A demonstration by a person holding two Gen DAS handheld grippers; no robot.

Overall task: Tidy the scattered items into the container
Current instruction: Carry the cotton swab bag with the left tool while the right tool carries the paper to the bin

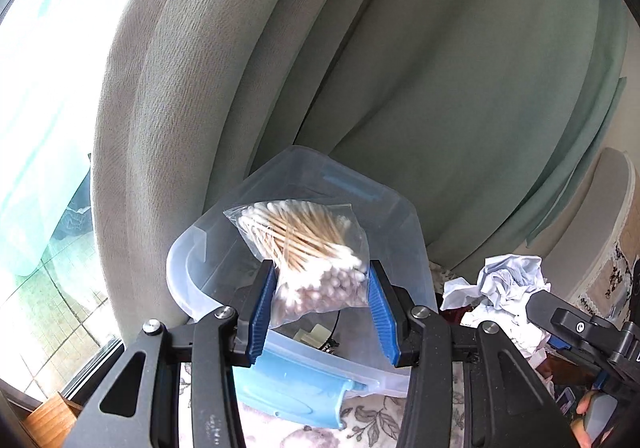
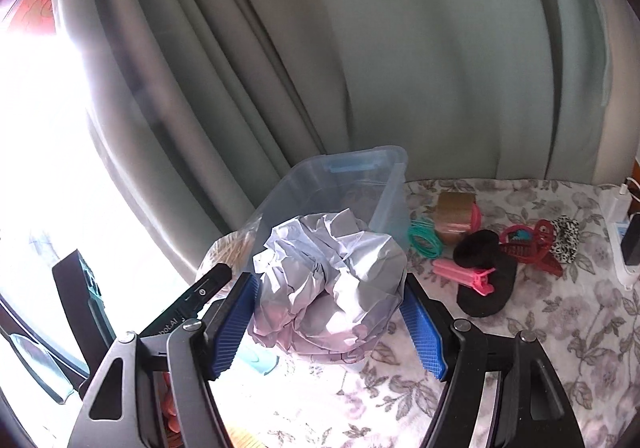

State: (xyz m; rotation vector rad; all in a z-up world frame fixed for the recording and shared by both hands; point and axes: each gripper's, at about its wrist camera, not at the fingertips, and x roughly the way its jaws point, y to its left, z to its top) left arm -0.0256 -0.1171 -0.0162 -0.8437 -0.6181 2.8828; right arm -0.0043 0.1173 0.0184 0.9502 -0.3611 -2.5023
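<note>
My left gripper is shut on a clear bag of cotton swabs and holds it above the clear plastic container with blue handles. My right gripper is shut on a crumpled ball of white paper, held just in front of the container. The paper also shows at the right of the left wrist view, with the right gripper behind it. The swab bag shows at the left of the right wrist view.
On the floral tablecloth right of the container lie green hair ties, a brown tape roll, a pink clip, a black pad, a red claw clip and a leopard scrunchie. Grey-green curtains hang behind. A power strip lies far right.
</note>
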